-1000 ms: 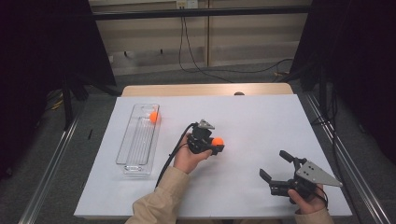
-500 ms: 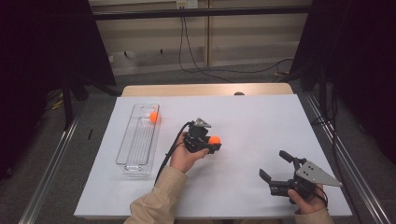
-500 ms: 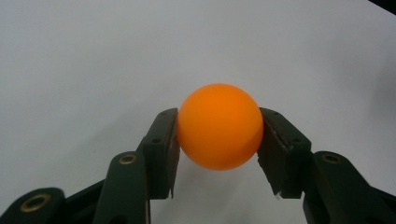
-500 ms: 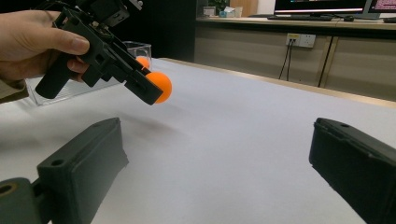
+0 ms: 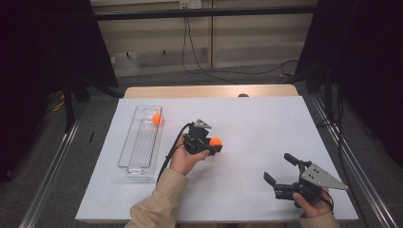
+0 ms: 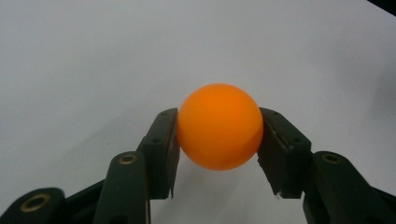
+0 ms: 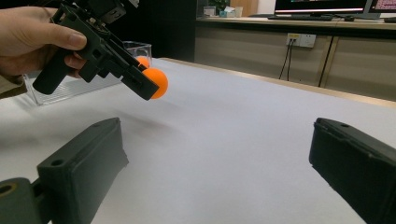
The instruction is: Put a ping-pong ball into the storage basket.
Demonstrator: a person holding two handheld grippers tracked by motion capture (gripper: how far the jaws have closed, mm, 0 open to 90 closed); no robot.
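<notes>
My left gripper [image 5: 215, 144] is shut on an orange ball [image 5: 215, 141] and holds it above the white table near the middle. In the left gripper view the ball [image 6: 219, 126] sits squeezed between the two black pads. The right gripper view also shows the left gripper [image 7: 150, 89] with its ball [image 7: 157, 83] lifted off the surface. A second orange ball [image 5: 156, 119] lies at the far end of a clear plastic tray [image 5: 138, 147] at the left. My right gripper [image 5: 280, 168] rests open near the table's front right with nothing between its jaws.
The table is covered by a white sheet [image 5: 256, 128], with a wooden edge [image 5: 209, 91] at the back. Metal rails run along both sides. A black cable [image 5: 172, 147] trails from the left gripper toward the front.
The left gripper has drifted slightly left and away from the person with the ball held. The right gripper has stayed put.
</notes>
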